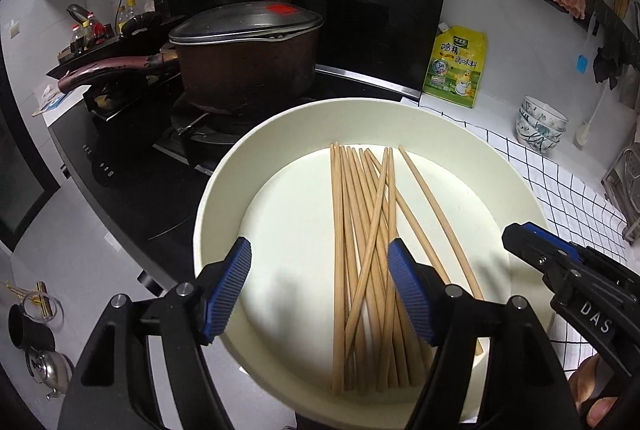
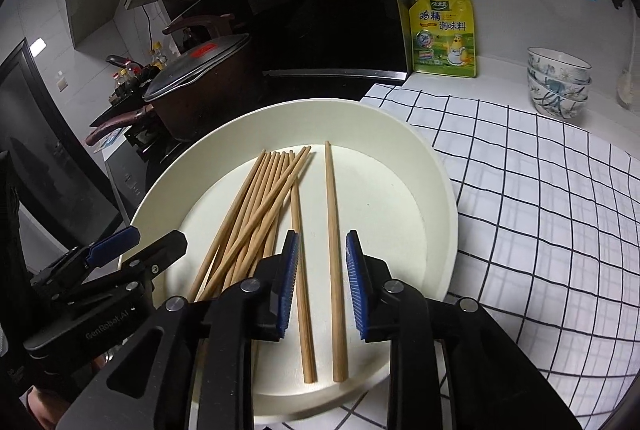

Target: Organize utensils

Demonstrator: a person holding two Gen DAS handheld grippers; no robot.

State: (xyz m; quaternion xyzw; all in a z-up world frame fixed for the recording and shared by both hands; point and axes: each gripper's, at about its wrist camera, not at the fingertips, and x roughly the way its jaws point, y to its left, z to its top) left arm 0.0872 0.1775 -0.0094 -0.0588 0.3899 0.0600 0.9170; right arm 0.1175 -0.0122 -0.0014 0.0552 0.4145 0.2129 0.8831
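Checked cloth (image 2: 520,190) on the counter beside the stove: one cream basin (image 1: 224,198) holding wooden chopsticks (image 1: 360,250) (a loose crossed bundle). My left gripper (image 1: 320,286) and right gripper (image 2: 322,282) hang above it, both spread, grasping nothing.

One white basin (image 2: 432,190) holds about a dozen wooden chopsticks (image 2: 256,218); the crossed pile prevents an exact count. Two chopsticks (image 2: 330,230) lie apart at its right. One pot (image 1: 248,70), one yellow pouch (image 2: 444,30), and three stacked bowls (image 2: 558,82) are far.
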